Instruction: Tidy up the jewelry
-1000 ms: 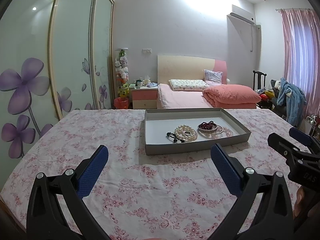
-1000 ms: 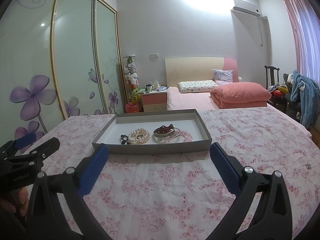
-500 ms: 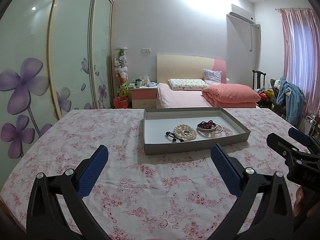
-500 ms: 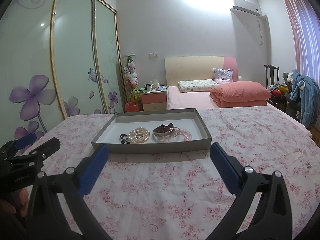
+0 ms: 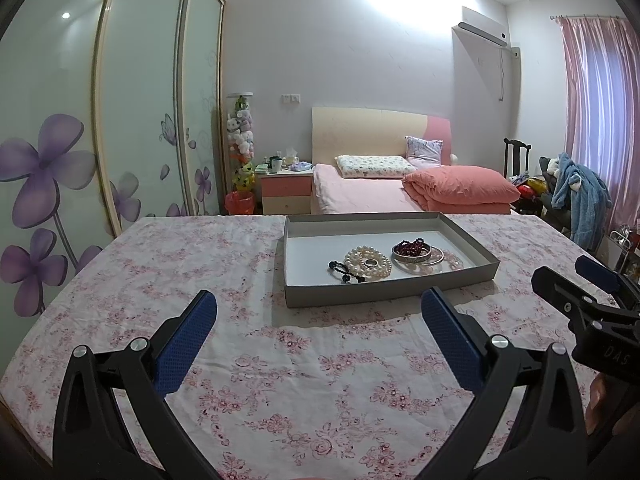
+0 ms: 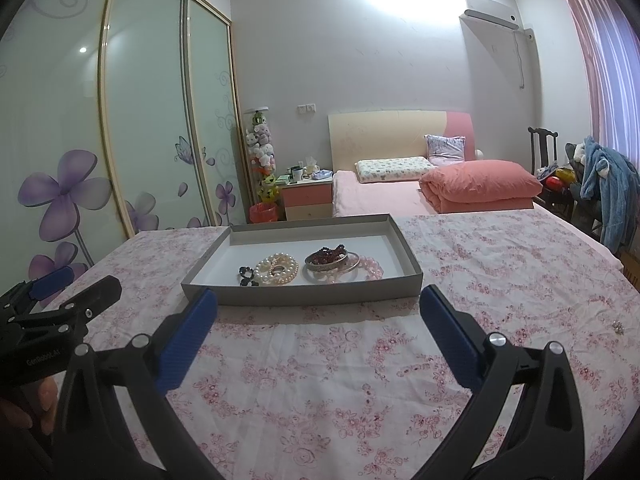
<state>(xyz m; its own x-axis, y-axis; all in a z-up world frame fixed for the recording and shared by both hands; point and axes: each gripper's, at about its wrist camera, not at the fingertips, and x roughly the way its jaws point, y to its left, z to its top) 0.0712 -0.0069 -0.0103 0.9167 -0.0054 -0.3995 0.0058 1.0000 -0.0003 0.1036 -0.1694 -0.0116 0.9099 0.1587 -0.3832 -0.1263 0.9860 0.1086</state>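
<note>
In the grey tray [image 6: 304, 294] on the flower-print surface [image 6: 344, 364], the jewelry lies bunched toward the near wall: a small black bead piece [image 6: 247, 275] at the left, a coiled pearl strand [image 6: 278, 269] with a ring [image 6: 279, 269] resting on it, then a dark red bead bracelet [image 6: 330, 255] sitting inside a silver bangle [image 6: 328, 266], with a pale pink bead string [image 6: 370, 270] just beside it. A tiny sparkly piece [image 6: 618, 326] lies alone, well apart at the right. Both hand-held grippers hover short of the tray with fingers spread wide and nothing between them: the right hand-held gripper [image 6: 318, 316] faces the tray squarely, the left hand-held gripper [image 5: 318, 318] a little to its left. All of it likely weighs very little. The bead strands are probably limp and slippery, so pinching across several beads seems safest. The bangle looks rigid; its rim offers the best hold, though metal may slide on the pads.
</note>
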